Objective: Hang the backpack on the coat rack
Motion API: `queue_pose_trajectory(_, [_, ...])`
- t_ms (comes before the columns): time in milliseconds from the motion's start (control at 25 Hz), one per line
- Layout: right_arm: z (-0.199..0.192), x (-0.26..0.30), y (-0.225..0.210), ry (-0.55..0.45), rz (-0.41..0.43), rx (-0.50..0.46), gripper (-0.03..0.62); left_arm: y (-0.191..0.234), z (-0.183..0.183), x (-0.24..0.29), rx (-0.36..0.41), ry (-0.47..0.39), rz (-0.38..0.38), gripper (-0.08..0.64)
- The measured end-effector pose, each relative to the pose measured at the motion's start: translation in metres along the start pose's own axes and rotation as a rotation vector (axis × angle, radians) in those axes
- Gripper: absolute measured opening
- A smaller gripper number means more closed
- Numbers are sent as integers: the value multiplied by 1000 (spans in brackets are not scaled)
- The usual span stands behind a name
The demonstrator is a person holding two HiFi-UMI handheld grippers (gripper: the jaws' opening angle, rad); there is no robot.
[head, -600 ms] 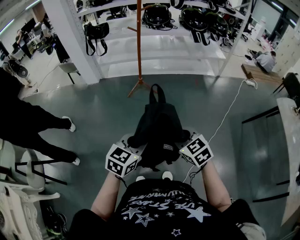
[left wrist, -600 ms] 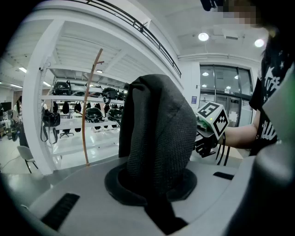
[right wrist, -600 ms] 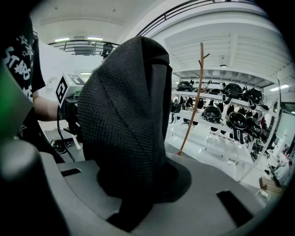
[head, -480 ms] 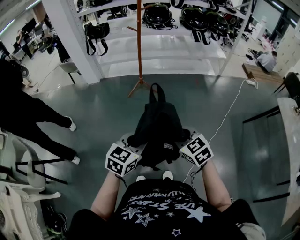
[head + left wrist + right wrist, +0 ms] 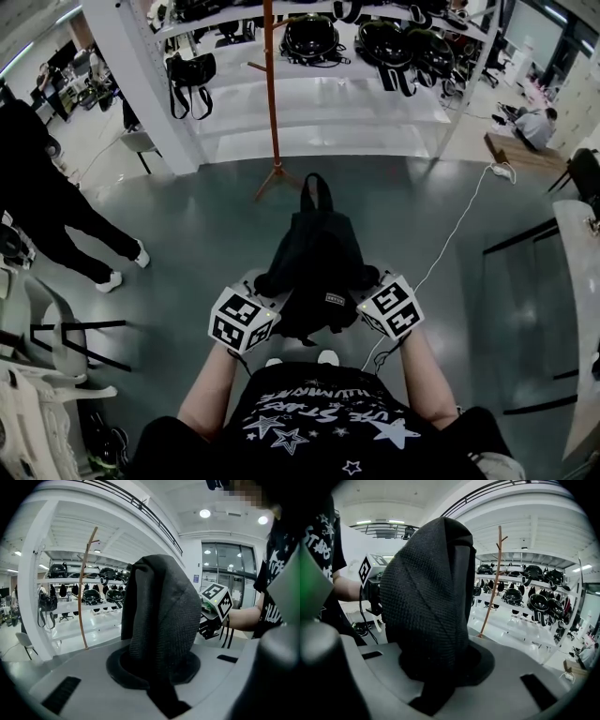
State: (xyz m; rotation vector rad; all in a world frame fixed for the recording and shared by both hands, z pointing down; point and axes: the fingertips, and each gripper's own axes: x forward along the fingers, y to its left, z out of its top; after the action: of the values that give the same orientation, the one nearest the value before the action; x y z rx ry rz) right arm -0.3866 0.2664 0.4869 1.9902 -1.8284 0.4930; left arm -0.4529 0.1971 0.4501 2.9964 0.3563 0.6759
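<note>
A black backpack [image 5: 315, 267] hangs in front of me between both grippers, its top handle pointing away from me. My left gripper [image 5: 266, 283] is shut on a dark woven strap [image 5: 159, 634] at the pack's left side. At the right side my right gripper [image 5: 369, 279] is shut on the matching strap [image 5: 431, 620]. The fabric fills the gap between each pair of jaws. The coat rack [image 5: 272, 94], a slim orange-brown pole with short pegs, stands on the grey floor straight ahead, well beyond the pack; it also shows as coat rack [image 5: 83, 606] and coat rack [image 5: 491, 588].
White shelves [image 5: 375, 98] with black helmets and bags run behind the rack. A bystander in black [image 5: 47, 202] walks at the left, near white chairs [image 5: 52, 347]. A white cable [image 5: 455, 230] crosses the floor at the right, beside a table edge [image 5: 574, 272].
The bystander at the left has stepped further left. The rack sits slightly nearer in view. Both grippers keep the same hold on the backpack.
</note>
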Motion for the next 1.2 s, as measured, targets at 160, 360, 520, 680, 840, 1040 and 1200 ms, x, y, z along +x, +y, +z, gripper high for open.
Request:
queue_pose_trajectory(160, [-8, -18, -23, -13, 6, -15, 86, -17, 11, 22, 6, 0, -5, 66])
queue_pose_trajectory(360, [-12, -31, -45, -16, 4, -44, 87, -30, 21, 41, 1, -12, 8, 66])
queue_pose_trajectory(520, [-14, -28, -58, -14, 5, -43, 89, -27, 24, 53, 2, -3, 6, 66])
queue_pose_trajectory(680, [-18, -13, -72, -15, 11, -19, 91, -13, 24, 69, 6, 17, 4, 66])
queue_pose_trajectory(840, [-20, 12, -98, -3, 21, 3, 92, 13, 26, 94, 14, 39, -16, 66])
queue_pose_trajectory(1040, [-11, 57, -156, 31, 9, 7, 92, 68, 40, 146, -9, 52, -55, 66])
queue_pose_trajectory(1200, [17, 95, -215, 29, -17, -6, 92, 122, 72, 187, -8, 28, -69, 66])
